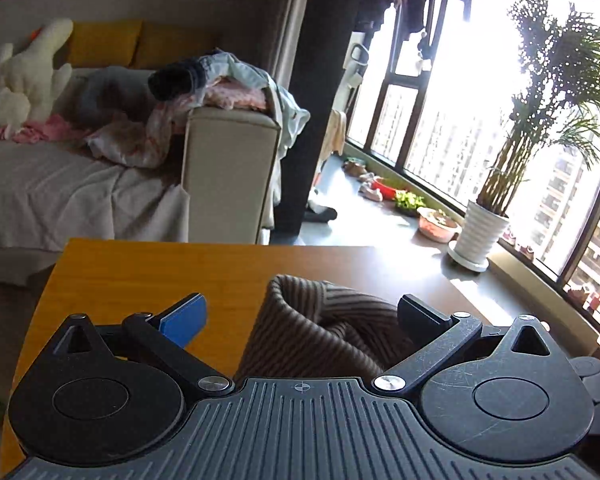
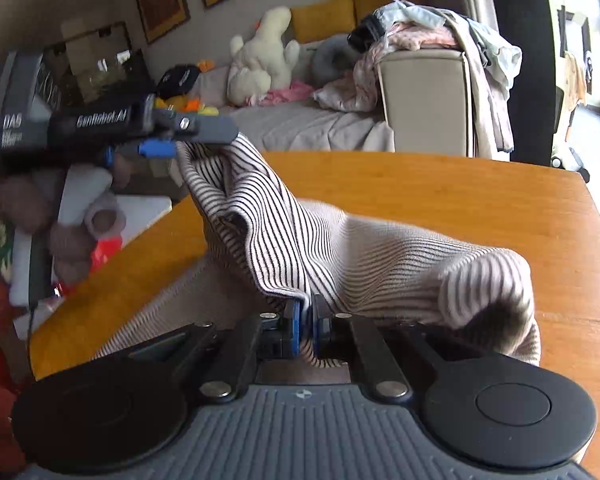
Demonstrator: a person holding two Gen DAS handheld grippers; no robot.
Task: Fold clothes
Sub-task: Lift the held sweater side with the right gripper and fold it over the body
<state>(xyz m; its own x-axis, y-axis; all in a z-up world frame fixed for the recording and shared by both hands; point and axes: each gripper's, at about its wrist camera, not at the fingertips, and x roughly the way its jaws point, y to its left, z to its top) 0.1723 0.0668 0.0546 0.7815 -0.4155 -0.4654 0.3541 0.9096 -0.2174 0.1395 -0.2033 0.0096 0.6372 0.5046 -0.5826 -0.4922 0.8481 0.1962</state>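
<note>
A white garment with thin dark stripes (image 2: 380, 248) lies bunched on the orange wooden table (image 2: 460, 192). My right gripper (image 2: 305, 316) is shut on a fold of its near edge, with the blue pads pressing the cloth. From there the cloth rises left to my left gripper (image 2: 188, 140), which a hand holds above the table's left edge. In the left wrist view the left gripper (image 1: 300, 308) is wide open. The garment (image 1: 312, 328) stands up between its fingers, against the black right finger (image 1: 420, 316) and apart from the blue pad (image 1: 184, 318).
Beyond the table (image 1: 140, 272) stands a beige sofa (image 1: 228, 176) with a heap of clothes (image 1: 228, 84) on its arm and white plush toys (image 1: 24, 80). A potted palm (image 1: 484, 232) and bowls stand by the big window on the right. Boxes and clutter sit left of the table (image 2: 100, 60).
</note>
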